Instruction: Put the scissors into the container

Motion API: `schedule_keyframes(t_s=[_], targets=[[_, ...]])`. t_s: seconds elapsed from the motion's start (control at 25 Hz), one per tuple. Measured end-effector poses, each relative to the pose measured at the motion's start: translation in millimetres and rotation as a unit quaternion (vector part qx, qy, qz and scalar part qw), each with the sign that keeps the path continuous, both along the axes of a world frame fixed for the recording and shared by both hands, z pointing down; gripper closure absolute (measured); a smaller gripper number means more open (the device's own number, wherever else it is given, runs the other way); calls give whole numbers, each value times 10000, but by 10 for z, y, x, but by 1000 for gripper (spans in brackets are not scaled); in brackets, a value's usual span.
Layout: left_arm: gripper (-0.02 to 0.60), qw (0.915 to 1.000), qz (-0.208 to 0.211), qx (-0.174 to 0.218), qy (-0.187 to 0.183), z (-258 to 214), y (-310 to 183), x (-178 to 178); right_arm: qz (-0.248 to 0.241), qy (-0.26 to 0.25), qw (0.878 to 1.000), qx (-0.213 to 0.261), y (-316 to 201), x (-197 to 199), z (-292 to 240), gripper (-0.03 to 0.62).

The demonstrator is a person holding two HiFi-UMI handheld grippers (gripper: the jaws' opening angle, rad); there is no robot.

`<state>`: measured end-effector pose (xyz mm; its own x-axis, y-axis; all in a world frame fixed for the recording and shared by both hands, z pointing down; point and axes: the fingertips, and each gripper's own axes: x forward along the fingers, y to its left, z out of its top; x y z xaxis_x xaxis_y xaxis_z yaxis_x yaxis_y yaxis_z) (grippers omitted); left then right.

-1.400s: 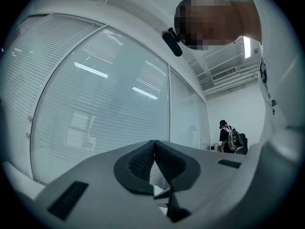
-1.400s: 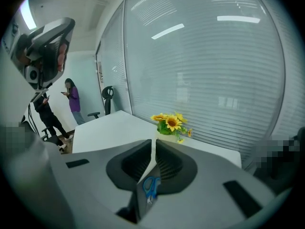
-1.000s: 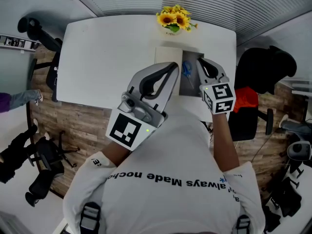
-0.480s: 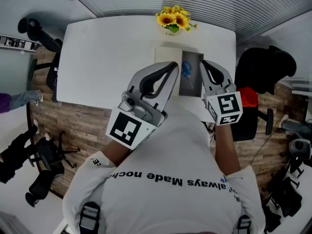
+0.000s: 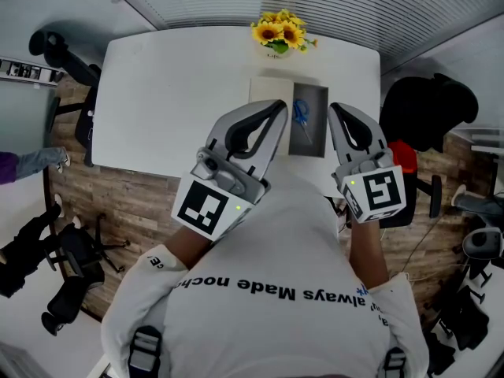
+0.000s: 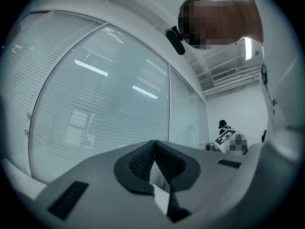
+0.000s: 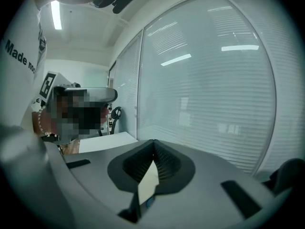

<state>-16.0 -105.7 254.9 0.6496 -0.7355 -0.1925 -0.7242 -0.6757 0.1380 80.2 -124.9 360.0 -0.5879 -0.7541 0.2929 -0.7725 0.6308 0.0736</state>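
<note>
Blue-handled scissors (image 5: 302, 114) lie inside an open dark grey container (image 5: 315, 142) on the white table (image 5: 173, 93), just below the sunflowers. A beige panel (image 5: 269, 90) adjoins the container's left side. In the head view my left gripper (image 5: 281, 104) is held up over that panel, jaws closed and empty. My right gripper (image 5: 338, 108) hangs just right of the container, also shut with nothing in it. Both gripper views point up at glass walls with blinds; the left gripper (image 6: 153, 141) and the right gripper (image 7: 153, 141) each show pads pressed together.
A pot of sunflowers (image 5: 281, 31) stands at the table's far edge behind the container. A black office chair (image 5: 429, 109) is right of the table and another chair (image 5: 59, 50) is at its left. Wood floor surrounds the table.
My right gripper has drawn back and to the right, off the container, uncovering the scissors lying in it. The left gripper has stayed where it was.
</note>
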Motion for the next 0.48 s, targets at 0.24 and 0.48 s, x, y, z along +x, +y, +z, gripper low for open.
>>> schedule_keyframes(t_s=[0.24,0.48], targets=[[561,10000,6,-5,3,2,-2,-3,-67,-107,9997,225,146,-25,-275,588],[561,10000,14,1,8,-9,3,7,-79,-122,9990,414,248,-6,-475,588]])
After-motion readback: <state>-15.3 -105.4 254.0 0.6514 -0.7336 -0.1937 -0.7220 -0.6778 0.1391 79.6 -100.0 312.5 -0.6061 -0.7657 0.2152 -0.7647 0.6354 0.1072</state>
